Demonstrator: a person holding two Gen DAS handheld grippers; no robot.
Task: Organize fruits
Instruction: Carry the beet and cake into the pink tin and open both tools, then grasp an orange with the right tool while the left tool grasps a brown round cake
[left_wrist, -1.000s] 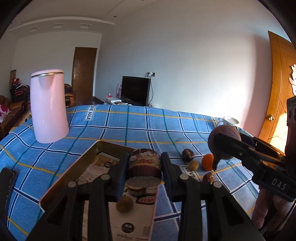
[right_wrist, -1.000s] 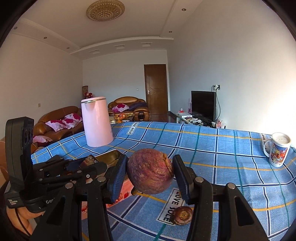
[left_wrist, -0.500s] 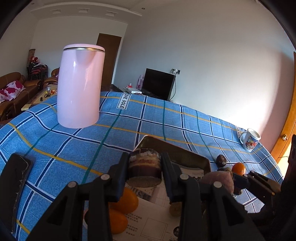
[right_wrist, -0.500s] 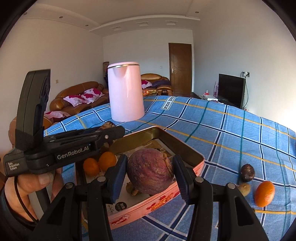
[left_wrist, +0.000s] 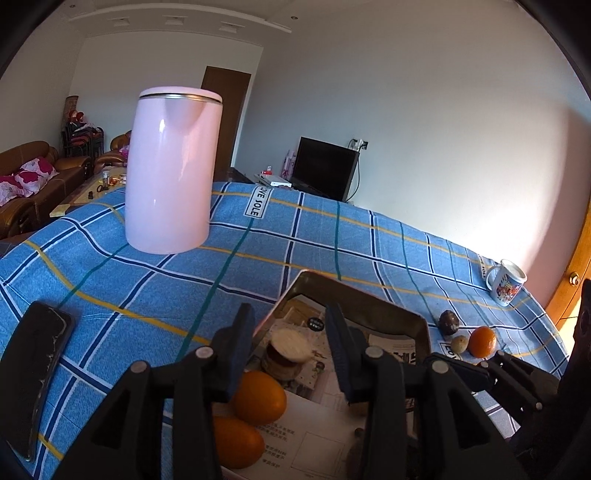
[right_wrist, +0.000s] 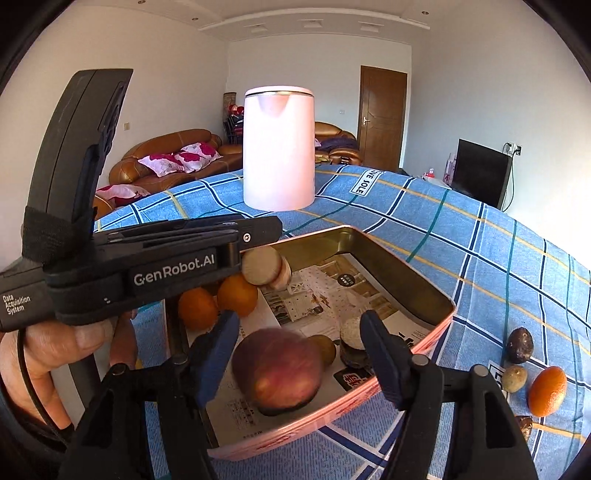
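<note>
While both handheld grippers hover over a pink-rimmed tin tray (right_wrist: 436, 325) on a blue plaid tablecloth (left_wrist: 258, 251), the right gripper (right_wrist: 299, 347) has its fingers spread apart with nothing between them; a large reddish-purple fruit (right_wrist: 277, 373), blurred, sits in the tray's near end just below them. The left gripper (left_wrist: 290, 332) also stands with its fingers parted and free of any fruit; a brown fruit with a pale cut face (left_wrist: 288, 350) appears between and beyond them over the tray, though whether it rests on the paper lining cannot be told. Two oranges (right_wrist: 218, 302) lie side by side at the tray's left end; a small yellowish fruit (right_wrist: 327, 349) and a dark cut fruit (right_wrist: 352, 345) sit beside the reddish-purple one. Outside the tray, on the cloth to its right, lie a dark passion fruit (right_wrist: 520, 345), a small pale fruit (right_wrist: 514, 378) and a mandarin (right_wrist: 547, 390), close together; a pink kettle (left_wrist: 171, 188) stands upright beyond the tray; a printed mug (left_wrist: 506, 282) sits near the far edge.
</note>
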